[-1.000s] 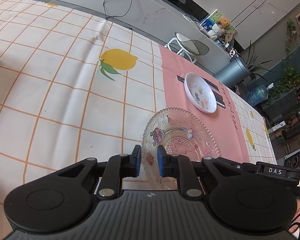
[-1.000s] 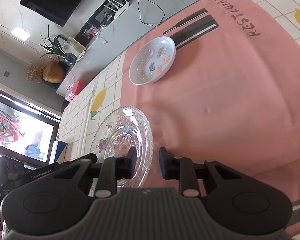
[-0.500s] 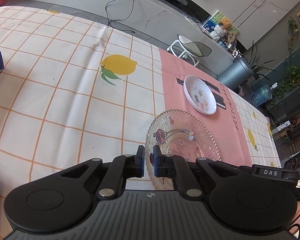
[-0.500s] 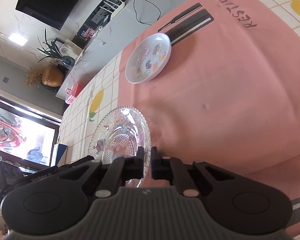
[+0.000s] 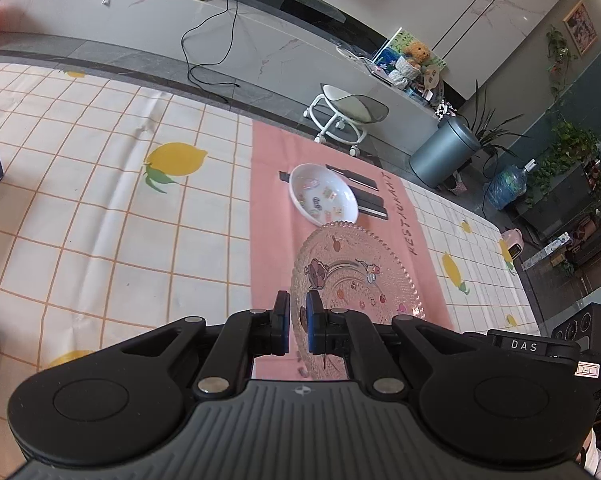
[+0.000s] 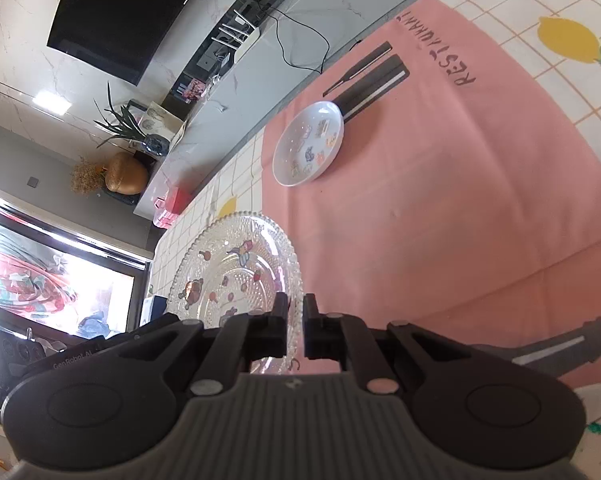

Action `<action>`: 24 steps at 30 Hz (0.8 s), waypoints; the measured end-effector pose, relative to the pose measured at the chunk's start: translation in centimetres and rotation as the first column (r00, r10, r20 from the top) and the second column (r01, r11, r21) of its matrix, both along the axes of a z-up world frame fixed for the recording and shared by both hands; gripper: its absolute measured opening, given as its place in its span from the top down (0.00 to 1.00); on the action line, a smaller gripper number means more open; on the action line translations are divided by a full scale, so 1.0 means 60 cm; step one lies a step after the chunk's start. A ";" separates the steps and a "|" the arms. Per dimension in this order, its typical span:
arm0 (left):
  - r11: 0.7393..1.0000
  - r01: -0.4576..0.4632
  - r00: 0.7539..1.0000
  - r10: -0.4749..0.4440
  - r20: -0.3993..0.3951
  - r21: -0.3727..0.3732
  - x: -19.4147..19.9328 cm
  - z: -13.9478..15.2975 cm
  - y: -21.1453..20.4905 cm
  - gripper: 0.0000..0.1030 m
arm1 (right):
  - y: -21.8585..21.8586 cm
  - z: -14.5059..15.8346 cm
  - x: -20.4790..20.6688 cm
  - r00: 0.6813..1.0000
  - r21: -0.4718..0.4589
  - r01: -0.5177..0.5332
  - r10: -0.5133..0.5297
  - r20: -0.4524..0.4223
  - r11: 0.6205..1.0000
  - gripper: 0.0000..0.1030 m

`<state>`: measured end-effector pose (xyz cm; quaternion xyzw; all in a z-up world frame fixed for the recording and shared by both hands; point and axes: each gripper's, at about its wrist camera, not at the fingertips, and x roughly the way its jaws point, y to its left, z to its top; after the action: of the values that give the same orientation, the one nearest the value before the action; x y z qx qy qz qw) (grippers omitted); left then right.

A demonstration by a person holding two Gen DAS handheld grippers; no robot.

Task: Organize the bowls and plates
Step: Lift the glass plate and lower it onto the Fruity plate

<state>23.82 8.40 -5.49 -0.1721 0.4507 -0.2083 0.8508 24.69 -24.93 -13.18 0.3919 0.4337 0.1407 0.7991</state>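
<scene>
Both grippers, left (image 5: 297, 328) and right (image 6: 295, 330), were clamped on the glass plate's (image 5: 356, 276) rim, lifted off the tablecloth (image 5: 100, 208); white bowl (image 5: 323, 196) near the far edge untouched, stacking left.

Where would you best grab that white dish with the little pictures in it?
Pinch the white dish by its raised rim, one finger inside and one outside, coming in from the near edge. It sits flat on the pink mat and is too wide to span. Both grippers are busy with the glass plate.

I see bare pink mat (image 6: 440, 208) to my right; only the bowl (image 5: 323, 193) stands near the table's far edge.
</scene>
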 end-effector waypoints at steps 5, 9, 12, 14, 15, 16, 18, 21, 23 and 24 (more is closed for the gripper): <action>1.000 0.007 0.999 -0.007 0.033 -0.016 -0.045 0.035 -0.047 0.92 | -0.041 0.030 -0.044 0.999 0.010 0.015 -0.016 0.031 1.000 0.95; 0.999 0.032 0.999 -0.032 0.044 -0.002 -0.081 0.051 -0.102 0.92 | -0.086 0.048 -0.083 0.998 0.003 0.036 -0.036 0.046 0.999 0.94; 0.999 0.042 0.999 -0.041 0.029 -0.013 -0.106 0.050 -0.140 0.92 | -0.125 0.055 -0.119 0.997 0.005 0.059 -0.059 0.041 0.998 0.94; 0.998 0.051 0.999 -0.051 0.007 -0.023 -0.124 0.043 -0.164 0.92 | -0.152 0.057 -0.145 0.996 -0.007 0.077 -0.077 0.040 0.997 0.94; 0.998 0.053 0.999 -0.053 -0.002 -0.027 -0.132 0.038 -0.175 0.92 | -0.166 0.058 -0.158 0.996 -0.015 0.084 -0.083 0.038 0.996 0.94; 0.998 0.058 0.998 -0.059 -0.009 -0.031 -0.144 0.031 -0.186 0.92 | -0.181 0.056 -0.173 0.995 -0.018 0.092 -0.091 0.032 0.996 0.94; 0.998 0.057 0.998 -0.058 -0.027 -0.038 -0.163 0.014 -0.204 0.92 | -0.202 0.052 -0.197 0.994 -0.029 0.105 -0.104 0.022 0.994 0.94; 0.998 0.046 0.996 -0.049 -0.068 -0.048 -0.189 -0.015 -0.224 0.92 | -0.226 0.044 -0.237 0.992 -0.053 0.128 -0.128 0.001 0.990 0.95; 0.998 0.041 0.995 -0.046 -0.091 -0.056 -0.205 -0.032 -0.230 0.92 | -0.237 0.035 -0.260 0.990 -0.067 0.137 -0.138 -0.015 0.988 0.95; 0.998 0.037 0.994 -0.042 -0.100 -0.054 -0.211 -0.040 -0.231 0.92 | -0.240 0.030 -0.271 0.990 -0.076 0.139 -0.142 -0.026 0.987 0.95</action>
<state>11.13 -5.44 -7.89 -0.1955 0.4911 -0.2278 0.8177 8.41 -39.32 -11.40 0.3937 0.4223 0.0618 0.8141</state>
